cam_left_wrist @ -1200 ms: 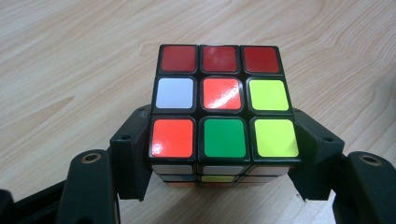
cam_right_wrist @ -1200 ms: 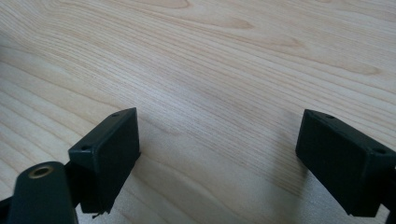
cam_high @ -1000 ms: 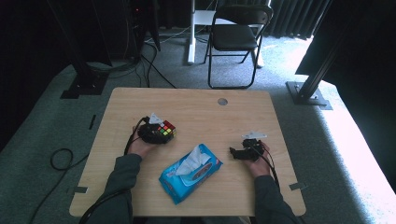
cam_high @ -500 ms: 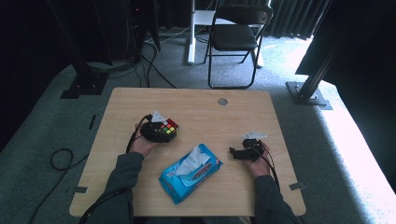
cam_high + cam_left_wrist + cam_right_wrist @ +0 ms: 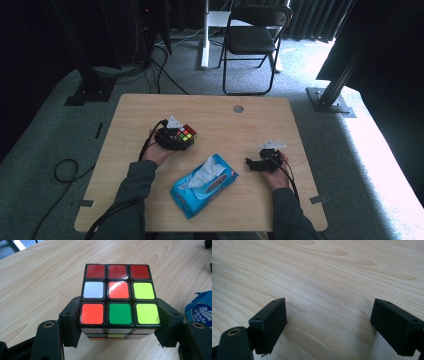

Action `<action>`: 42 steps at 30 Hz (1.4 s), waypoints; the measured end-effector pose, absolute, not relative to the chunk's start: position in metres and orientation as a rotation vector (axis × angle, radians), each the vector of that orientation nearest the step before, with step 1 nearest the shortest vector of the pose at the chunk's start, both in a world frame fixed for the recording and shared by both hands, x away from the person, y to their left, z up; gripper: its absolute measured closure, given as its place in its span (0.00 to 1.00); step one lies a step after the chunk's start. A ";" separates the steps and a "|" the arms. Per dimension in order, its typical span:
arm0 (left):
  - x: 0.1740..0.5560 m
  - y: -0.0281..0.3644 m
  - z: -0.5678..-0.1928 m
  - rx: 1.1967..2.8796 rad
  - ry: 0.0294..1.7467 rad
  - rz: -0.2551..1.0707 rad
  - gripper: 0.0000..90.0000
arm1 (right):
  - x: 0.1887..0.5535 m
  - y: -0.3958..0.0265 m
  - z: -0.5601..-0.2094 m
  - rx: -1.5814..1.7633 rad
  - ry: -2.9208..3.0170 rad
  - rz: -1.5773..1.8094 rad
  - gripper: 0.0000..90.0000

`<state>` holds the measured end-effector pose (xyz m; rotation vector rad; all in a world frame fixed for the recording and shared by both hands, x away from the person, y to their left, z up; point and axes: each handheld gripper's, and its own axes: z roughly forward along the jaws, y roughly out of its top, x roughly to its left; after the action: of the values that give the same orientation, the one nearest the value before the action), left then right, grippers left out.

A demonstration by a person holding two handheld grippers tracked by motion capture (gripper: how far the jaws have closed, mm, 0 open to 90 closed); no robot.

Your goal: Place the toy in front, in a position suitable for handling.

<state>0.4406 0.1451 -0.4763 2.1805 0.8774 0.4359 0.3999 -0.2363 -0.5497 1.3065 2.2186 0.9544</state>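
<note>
A scrambled puzzle cube (image 5: 119, 302) is sitting in the centre of the left gripper view, its black-framed top face showing a row of three dark red stickers, then white, orange-red and yellow, then orange-red, green and yellow. In the high view the puzzle cube (image 5: 185, 134) is lying left of centre over the wooden table (image 5: 280, 120). The left gripper (image 5: 119, 326) is grasping it, jaws spread wide and pressing against its two opposite sides. A blue wipes pack (image 5: 204, 184) is lying in the lower middle of the high view. The right gripper (image 5: 329, 322), low in its own view, is standing released, jaws wide apart over bare wood, holding nothing.
</note>
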 end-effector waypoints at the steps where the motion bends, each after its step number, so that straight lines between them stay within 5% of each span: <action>1: 0.441 0.145 -0.476 2.181 0.877 0.436 0.38 | 0.400 -0.236 -0.550 1.307 2.219 0.955 0.15; 42: 0.450 0.092 -0.469 2.226 0.768 0.400 0.38 | 0.400 -0.236 -0.550 1.306 2.217 0.952 0.15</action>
<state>0.4496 0.0920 -0.4687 2.2263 0.7676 0.3997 0.3996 -0.2362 -0.5497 1.3063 2.2167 0.9525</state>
